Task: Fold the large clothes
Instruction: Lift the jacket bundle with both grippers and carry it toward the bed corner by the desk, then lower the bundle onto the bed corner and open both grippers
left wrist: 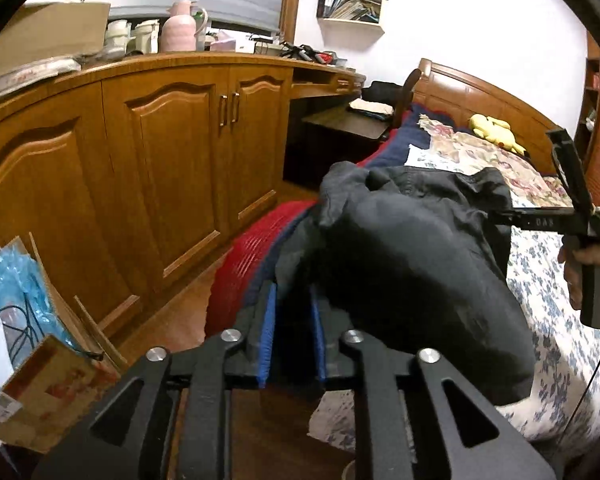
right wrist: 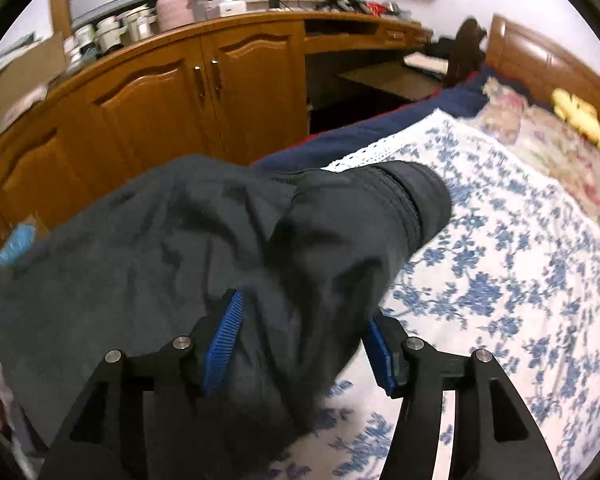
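Observation:
A large dark grey garment (left wrist: pixel 412 256) hangs lifted over the bed, bunched between both grippers. My left gripper (left wrist: pixel 294 292) is shut on its edge, blue pads (left wrist: pixel 269 336) close together with cloth between them. In the right wrist view the garment (right wrist: pixel 228 248) fills the middle, a stitched cuff or hem (right wrist: pixel 412 196) sticking out over the bed. My right gripper (right wrist: pixel 304 320) is shut on a thick fold of it; cloth hides its fingertips. The right gripper and the hand holding it also show in the left wrist view (left wrist: pixel 540 216).
The bed has a blue-flowered white sheet (right wrist: pixel 500 272), a floral cover and a yellow plush toy (left wrist: pixel 496 128) by the wooden headboard. Wooden cabinets (left wrist: pixel 172 152) run along the left. A red and navy quilt (left wrist: pixel 252 264) hangs off the bed's side. Cardboard boxes and blue bags (left wrist: pixel 24 320) sit on the floor.

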`<move>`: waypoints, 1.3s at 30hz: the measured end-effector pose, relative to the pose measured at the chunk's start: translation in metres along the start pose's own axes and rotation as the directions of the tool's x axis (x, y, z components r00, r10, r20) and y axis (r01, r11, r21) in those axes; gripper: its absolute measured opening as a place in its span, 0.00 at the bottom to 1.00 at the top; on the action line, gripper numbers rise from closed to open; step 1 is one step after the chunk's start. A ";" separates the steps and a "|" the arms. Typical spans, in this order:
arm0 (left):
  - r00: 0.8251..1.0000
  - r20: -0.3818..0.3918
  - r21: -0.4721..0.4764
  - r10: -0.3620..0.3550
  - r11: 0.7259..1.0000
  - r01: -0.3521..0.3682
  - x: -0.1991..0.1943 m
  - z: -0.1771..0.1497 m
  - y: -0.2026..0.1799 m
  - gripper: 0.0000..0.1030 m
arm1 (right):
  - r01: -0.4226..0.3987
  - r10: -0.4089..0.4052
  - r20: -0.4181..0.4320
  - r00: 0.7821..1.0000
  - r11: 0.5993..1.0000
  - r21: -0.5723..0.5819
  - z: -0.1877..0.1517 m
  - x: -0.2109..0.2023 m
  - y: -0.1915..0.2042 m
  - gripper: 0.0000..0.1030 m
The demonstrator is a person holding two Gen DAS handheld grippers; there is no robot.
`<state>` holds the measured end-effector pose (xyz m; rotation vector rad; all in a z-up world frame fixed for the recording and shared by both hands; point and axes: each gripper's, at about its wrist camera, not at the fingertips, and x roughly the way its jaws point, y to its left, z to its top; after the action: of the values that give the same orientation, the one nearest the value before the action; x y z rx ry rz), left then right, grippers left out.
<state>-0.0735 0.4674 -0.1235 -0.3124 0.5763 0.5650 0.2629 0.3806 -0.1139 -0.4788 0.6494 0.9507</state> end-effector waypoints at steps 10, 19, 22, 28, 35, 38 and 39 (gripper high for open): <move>0.998 0.047 0.081 -0.029 0.996 0.025 -0.049 0.000 -0.013 0.40 | -0.211 0.212 0.003 0.977 0.971 -0.113 -0.039 -0.026 0.037 0.58; 0.992 0.117 0.090 -0.038 0.996 0.027 -0.081 0.012 -0.022 0.75 | -0.313 0.309 -0.055 0.950 0.941 -0.126 -0.063 -0.008 0.065 0.58; 0.993 0.116 0.099 -0.031 0.995 0.020 -0.084 0.017 -0.027 0.76 | -0.299 0.293 -0.061 0.954 0.944 -0.142 -0.064 -0.013 0.064 0.58; 0.993 0.106 0.117 -0.055 0.992 0.042 -0.085 0.018 -0.051 0.76 | -0.268 0.271 -0.001 0.963 0.952 -0.149 -0.070 -0.067 0.060 0.58; 0.988 0.100 0.154 -0.115 0.983 0.098 -0.087 0.016 -0.099 0.76 | -0.231 0.243 0.095 0.965 0.965 -0.124 -0.091 -0.134 0.013 0.58; 0.985 0.098 0.171 -0.139 0.978 0.121 -0.090 0.016 -0.122 0.76 | -0.198 0.212 0.126 0.969 0.974 -0.113 -0.109 -0.157 -0.001 0.59; 0.984 0.097 0.175 -0.151 0.976 0.132 -0.091 0.016 -0.129 0.76 | -0.184 0.198 0.134 0.971 0.977 -0.108 -0.114 -0.164 -0.007 0.60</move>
<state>-0.0548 0.3325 -0.0414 -0.1600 0.4872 0.3905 0.1663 0.2087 -0.0809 -0.4319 0.5274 1.1917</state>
